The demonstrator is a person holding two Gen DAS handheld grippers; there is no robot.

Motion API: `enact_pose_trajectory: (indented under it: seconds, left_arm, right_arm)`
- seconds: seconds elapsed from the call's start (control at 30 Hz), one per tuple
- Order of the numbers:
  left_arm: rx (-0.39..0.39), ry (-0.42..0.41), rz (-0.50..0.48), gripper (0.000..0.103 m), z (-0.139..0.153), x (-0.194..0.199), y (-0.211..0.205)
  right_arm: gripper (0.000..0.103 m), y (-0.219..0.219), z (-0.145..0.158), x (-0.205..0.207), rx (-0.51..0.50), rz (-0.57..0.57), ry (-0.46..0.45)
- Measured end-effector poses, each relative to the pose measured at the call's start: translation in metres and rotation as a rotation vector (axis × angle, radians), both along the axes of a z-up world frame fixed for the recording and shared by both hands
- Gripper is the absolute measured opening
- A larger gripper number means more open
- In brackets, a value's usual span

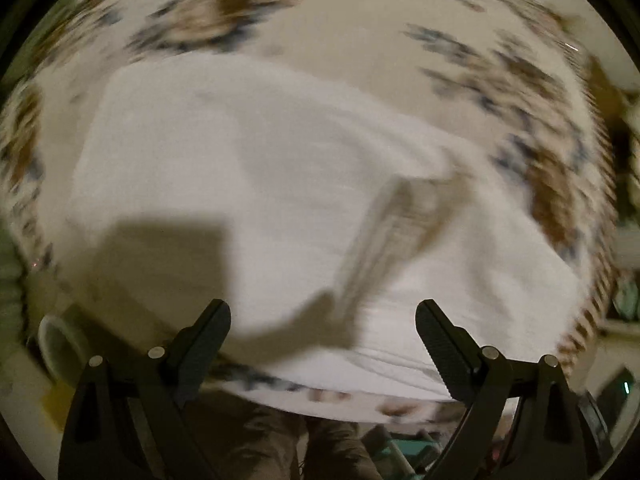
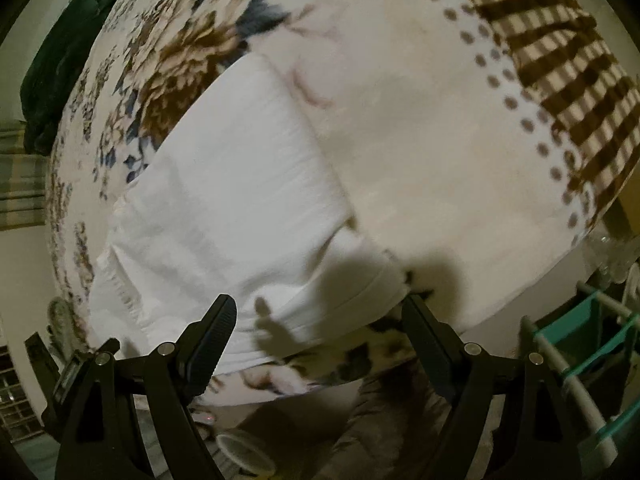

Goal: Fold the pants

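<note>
Your left gripper [image 1: 323, 322] and right gripper [image 2: 319, 320] hang with jaws spread wide, holding nothing, above the white pants [image 2: 224, 208], which lie folded on the floral blanket [image 2: 420, 120] near its close edge; the left wrist view is motion-blurred.

Left view motion-blurred — pants [image 1: 260, 184] folds, bedspread [image 1: 360, 20] pattern unreadable.
</note>
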State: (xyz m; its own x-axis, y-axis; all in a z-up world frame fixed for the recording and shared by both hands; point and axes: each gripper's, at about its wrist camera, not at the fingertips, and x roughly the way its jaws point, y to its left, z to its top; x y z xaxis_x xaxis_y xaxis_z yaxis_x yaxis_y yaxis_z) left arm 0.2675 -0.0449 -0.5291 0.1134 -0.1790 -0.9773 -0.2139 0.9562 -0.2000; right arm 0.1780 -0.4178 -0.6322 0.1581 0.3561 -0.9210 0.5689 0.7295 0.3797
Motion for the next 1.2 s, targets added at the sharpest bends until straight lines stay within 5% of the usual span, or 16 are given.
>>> enact_pose_trajectory:
  seconds: [0.1, 0.17, 0.23, 0.47, 0.63, 0.9, 0.97, 1.03, 1.1, 1.2]
  left_arm:
    - [-0.009, -0.025, -0.123, 0.093, -0.015, 0.004, -0.04]
    - [0.009, -0.01, -0.18, 0.067, -0.035, 0.007, -0.055]
    - [0.017, 0.016, -0.2, 0.009, -0.053, 0.007, -0.063]
    - [-0.03, -0.072, -0.199, 0.007, -0.036, -0.016, -0.041]
    - [-0.069, -0.039, -0.162, 0.007, -0.032, -0.025, -0.024]
    - [-0.155, 0.055, -0.082, 0.013, -0.067, -0.004, -0.028]
    - [-0.162, 0.025, -0.076, 0.02, -0.059, -0.004, -0.023]
    - [-0.171, -0.015, -0.063, 0.055, -0.048, -0.007, -0.017]
    - [-0.176, -0.048, -0.037, 0.074, -0.038, -0.012, -0.007]
    - [-0.173, -0.102, 0.049, 0.074, -0.023, -0.024, 0.021]
  right_arm:
    - [0.087, 0.01, -0.003, 0.006, 0.012, 0.007, 0.004]
    - [0.087, 0.014, -0.004, 0.01, 0.008, 0.009, 0.012]
    - [0.087, 0.017, -0.003, 0.013, 0.012, 0.009, 0.009]
    - [0.087, 0.021, -0.011, 0.014, -0.011, 0.023, 0.035]
    - [0.087, 0.022, -0.016, 0.013, -0.012, 0.013, 0.059]
    - [0.087, 0.035, -0.009, 0.032, -0.066, 0.095, 0.072]
    - [0.087, 0.042, -0.004, 0.037, -0.109, 0.143, 0.069]
    - [0.089, 0.055, 0.004, 0.042, -0.18, 0.218, 0.043]
    - [0.098, 0.071, 0.013, 0.048, -0.236, 0.291, -0.007]
    - [0.098, 0.094, 0.026, 0.058, -0.276, 0.369, -0.075]
